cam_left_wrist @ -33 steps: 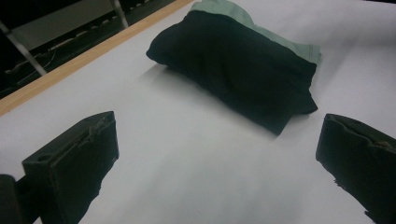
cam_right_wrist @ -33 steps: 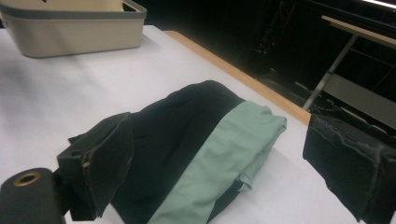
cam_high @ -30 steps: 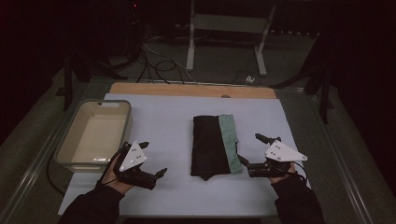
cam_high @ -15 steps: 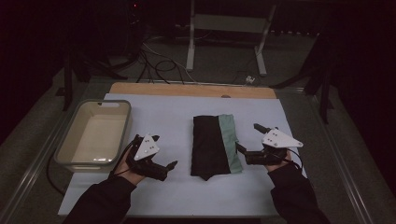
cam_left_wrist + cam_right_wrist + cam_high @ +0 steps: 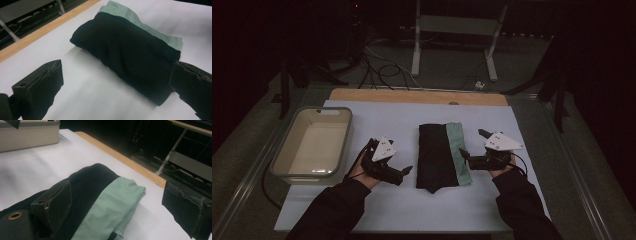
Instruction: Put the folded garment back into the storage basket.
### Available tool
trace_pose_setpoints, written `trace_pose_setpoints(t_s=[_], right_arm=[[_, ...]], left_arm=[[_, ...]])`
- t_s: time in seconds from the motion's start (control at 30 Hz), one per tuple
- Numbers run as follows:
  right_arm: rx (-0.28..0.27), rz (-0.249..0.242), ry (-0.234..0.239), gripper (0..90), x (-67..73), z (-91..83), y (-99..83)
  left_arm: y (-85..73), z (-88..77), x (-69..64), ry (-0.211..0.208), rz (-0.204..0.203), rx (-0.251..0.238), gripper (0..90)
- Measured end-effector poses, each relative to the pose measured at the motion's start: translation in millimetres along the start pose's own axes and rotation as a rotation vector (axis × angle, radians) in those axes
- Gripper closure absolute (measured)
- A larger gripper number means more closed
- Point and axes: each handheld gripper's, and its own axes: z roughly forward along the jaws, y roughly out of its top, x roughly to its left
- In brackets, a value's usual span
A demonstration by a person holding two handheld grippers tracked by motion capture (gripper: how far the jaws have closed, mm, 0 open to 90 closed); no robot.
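The folded garment [image 5: 442, 156] (black, with a pale green strip along its right edge) lies flat on the white table cover [image 5: 382, 210], near the centre. The right gripper [image 5: 473, 148] sits just beside the green edge, jaws spread apart and holding nothing; in the right gripper view one jaw is over the cloth [image 5: 100, 202]. The left gripper [image 5: 399, 172] rests left of the garment [image 5: 130, 55], jaws wide apart and empty. A beige tub [image 5: 279, 165] stands at the table's left edge.

Folded cloth [image 5: 441, 155] between grippers, bin [image 5: 313, 142] far left.
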Motion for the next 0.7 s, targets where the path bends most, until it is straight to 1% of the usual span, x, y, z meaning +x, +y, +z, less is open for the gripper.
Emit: trace_pose_setpoints(t_s=[0.2,0.27,0.4,0.43,0.47,0.5,0.57,0.7], right_arm=[[0.011,0.016,-0.003,9.1,-0.8,8.9,-2.1],[0.018,0.010,-0.003,9.1,-1.2,12.1,-3.8],[0.028,0.017,-0.003,9.1,-1.4,16.8,-6.7],[0.028,0.027,-0.004,9.1,-1.1,18.1,-7.4],[0.028,0.027,-0.004,9.1,-1.1,18.1,-7.4],[0.032,0.029,-0.004,9.1,-1.3,19.2,-8.1],[0.042,0.029,-0.009,9.1,-2.1,23.0,-10.8],[0.056,0.043,-0.009,9.1,-2.7,27.8,-14.9]], left_arm=[[0.7,11.9,3.3,-0.006,-0.014,0.012,0.1],[0.5,15.8,4.3,-0.006,-0.020,0.018,0.1],[-0.2,23.7,6.0,-0.011,-0.034,0.026,0.1],[-0.5,25.8,6.0,-0.015,-0.041,0.025,0.0],[-0.5,25.8,6.0,-0.015,-0.041,0.025,0.1],[-1.1,30.2,5.9,-0.019,-0.043,0.035,0.1],[-1.9,33.9,5.7,-0.028,-0.049,0.041,0.1],[-3.2,41.0,5.0,-0.038,-0.064,0.050,0.1]])
